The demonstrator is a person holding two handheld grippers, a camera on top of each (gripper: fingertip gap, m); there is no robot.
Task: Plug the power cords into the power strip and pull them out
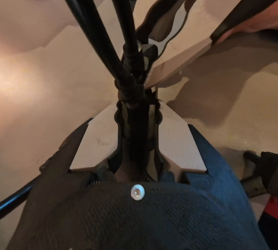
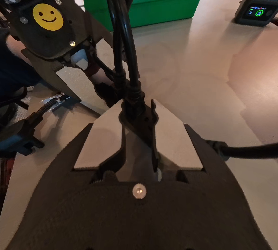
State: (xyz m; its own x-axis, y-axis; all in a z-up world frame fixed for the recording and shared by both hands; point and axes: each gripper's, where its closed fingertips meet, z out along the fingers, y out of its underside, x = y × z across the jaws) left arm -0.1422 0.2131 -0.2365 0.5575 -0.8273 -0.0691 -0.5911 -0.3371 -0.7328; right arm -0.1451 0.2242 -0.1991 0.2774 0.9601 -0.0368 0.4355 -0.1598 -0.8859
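Note:
My left gripper is shut on a narrow black power strip and holds it between its pale fingers. Two black plugs sit in the strip, a near one and a far one, and their black cords rise away. In the right wrist view my right gripper is closed around a plug on the strip. A second plug stands just behind it. The left gripper's body, with a yellow smiley sticker, is at the upper left.
A green box stands at the back of the pale table. A dark device with a lit screen is at the far right. A thick black cable runs off right. A braided cable lies at the left.

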